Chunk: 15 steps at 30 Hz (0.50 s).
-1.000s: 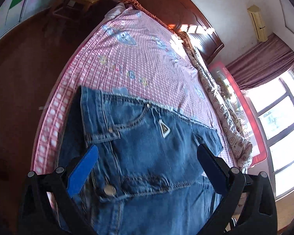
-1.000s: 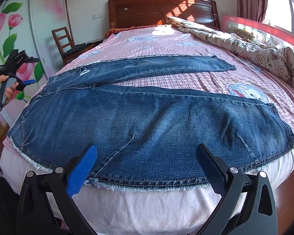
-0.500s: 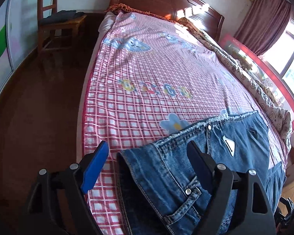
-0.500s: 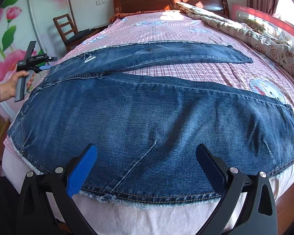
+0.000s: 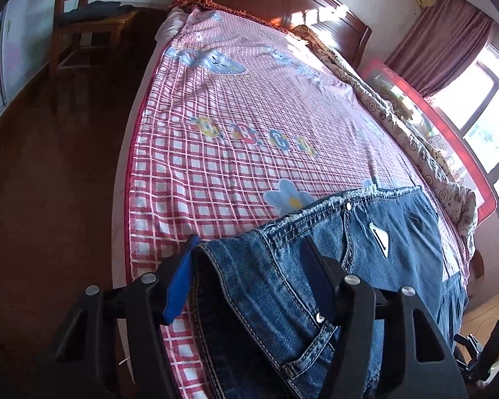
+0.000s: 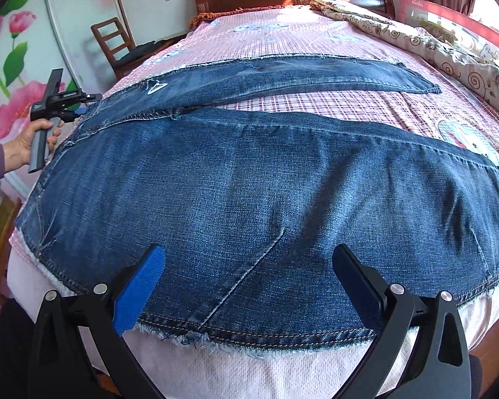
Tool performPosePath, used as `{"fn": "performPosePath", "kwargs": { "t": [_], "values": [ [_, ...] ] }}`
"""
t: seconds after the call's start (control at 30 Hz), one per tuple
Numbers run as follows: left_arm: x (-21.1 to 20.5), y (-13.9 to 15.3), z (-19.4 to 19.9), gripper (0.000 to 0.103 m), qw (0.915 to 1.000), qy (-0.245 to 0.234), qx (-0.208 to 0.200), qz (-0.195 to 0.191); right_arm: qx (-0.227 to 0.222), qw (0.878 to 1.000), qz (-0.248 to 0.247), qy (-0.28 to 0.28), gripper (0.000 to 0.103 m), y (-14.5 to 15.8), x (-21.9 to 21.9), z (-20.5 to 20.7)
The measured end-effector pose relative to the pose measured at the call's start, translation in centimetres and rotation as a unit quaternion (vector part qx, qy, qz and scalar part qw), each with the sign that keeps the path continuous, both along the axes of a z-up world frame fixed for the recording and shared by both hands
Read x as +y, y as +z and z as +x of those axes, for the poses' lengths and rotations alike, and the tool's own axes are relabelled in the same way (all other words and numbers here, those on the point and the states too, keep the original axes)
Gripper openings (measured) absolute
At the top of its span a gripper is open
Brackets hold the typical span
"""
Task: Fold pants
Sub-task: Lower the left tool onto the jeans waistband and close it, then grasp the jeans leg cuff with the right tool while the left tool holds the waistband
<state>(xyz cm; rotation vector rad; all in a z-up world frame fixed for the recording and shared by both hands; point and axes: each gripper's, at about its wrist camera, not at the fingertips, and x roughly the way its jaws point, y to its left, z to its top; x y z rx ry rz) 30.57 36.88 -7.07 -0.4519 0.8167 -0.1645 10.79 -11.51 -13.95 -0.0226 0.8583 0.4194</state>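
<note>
Mostly unclear: left gripper (image 5: 249, 262) straddles jeans (image 6: 266, 199) waistband, grip hidden; right gripper (image 6: 246, 276) wide.

Black tongs (image 6: 247, 286) with blue pads (image 6: 138, 291), silver screws; purple-sleeved hand (image 6: 26, 144).

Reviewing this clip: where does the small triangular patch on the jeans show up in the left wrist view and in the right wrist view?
Left wrist: the triangular patch sits right of centre, below the frayed waistband, beyond the left gripper.
Right wrist: the same patch lies upper left, near the waist end of the far leg.
Shared landmark: the wooden chair beside the bed.
</note>
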Motion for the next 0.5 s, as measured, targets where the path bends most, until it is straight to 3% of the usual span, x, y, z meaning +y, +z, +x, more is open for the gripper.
{"fn": "performPosePath", "kwargs": {
  "t": [0.07,0.23,0.37,0.43,0.5],
  "values": [
    [-0.1,-0.1,-0.2,0.035,0.9998,0.000,0.012,0.017,-0.001,1.000,0.004,-0.002,0.100,0.0,-0.3,0.1],
    [-0.8,0.2,-0.7,0.012,0.9983,0.016,0.022,0.052,0.008,1.000,0.016,-0.008,0.100,-0.2,-0.8,0.7],
    [-2.2,1.4,-1.7,0.008,0.9957,0.046,0.012,0.079,-0.001,0.999,0.034,-0.014,0.100,1.2,-2.6,2.5],
    [-2.4,2.1,-2.3,0.008,0.9949,0.064,0.004,0.078,0.009,0.996,0.090,-0.020,0.100,2.5,-5.3,5.0],
    [-2.9,2.6,-2.6,0.008,0.9940,0.073,0.000,0.081,0.048,0.985,0.166,-0.018,0.100,3.6,-8.8,9.3]
  ]
}}
